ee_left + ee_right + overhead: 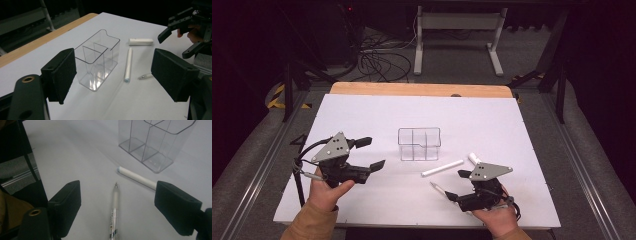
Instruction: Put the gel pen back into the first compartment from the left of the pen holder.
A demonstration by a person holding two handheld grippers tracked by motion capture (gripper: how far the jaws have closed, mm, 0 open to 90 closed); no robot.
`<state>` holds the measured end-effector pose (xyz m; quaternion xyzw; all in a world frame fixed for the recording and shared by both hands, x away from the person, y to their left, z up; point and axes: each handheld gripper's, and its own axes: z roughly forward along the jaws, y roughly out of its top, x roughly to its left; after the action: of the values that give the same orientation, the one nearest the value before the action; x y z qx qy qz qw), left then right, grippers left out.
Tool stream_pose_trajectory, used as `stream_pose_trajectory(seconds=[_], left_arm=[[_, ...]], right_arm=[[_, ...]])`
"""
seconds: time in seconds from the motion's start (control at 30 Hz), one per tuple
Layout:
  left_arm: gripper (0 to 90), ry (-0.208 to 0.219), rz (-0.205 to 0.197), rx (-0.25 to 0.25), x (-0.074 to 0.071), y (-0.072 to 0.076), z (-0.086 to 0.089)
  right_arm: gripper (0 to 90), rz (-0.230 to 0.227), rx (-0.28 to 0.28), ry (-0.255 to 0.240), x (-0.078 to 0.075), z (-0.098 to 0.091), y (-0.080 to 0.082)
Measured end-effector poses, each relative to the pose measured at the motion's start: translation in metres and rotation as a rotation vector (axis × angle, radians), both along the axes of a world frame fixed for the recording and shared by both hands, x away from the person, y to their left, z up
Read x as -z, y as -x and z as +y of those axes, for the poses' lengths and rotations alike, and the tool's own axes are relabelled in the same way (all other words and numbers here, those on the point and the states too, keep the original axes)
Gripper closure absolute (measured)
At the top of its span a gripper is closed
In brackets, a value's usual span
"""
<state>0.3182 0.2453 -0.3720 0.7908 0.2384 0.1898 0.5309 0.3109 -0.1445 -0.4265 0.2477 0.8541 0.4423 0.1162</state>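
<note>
While the right tongs point(117, 202) stand released, the clear pen point(114, 217) lies untouched between them.

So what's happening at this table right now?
A person holds a gripper in each hand over a white table. The right gripper has its fingers open astride a clear pen that lies flat, not gripped. The left gripper waits open, facing an empty clear organizer. A white pen and a cap lie nearby.
</note>
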Motion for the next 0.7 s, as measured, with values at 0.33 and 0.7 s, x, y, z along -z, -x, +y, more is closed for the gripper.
stream_pose_trajectory(seconds=[0.33,0.7], left_arm=[[21.2,0.004,-0.003,-0.006,-0.001,0.0,0.004],[21.6,0.007,-0.003,-0.005,-0.001,0.001,0.004]], right_arm=[[31.7,0.078,0.0,0.104,0.008,0.021,-0.01],[45.0,0.173,0.023,0.216,0.02,0.039,-0.021]])
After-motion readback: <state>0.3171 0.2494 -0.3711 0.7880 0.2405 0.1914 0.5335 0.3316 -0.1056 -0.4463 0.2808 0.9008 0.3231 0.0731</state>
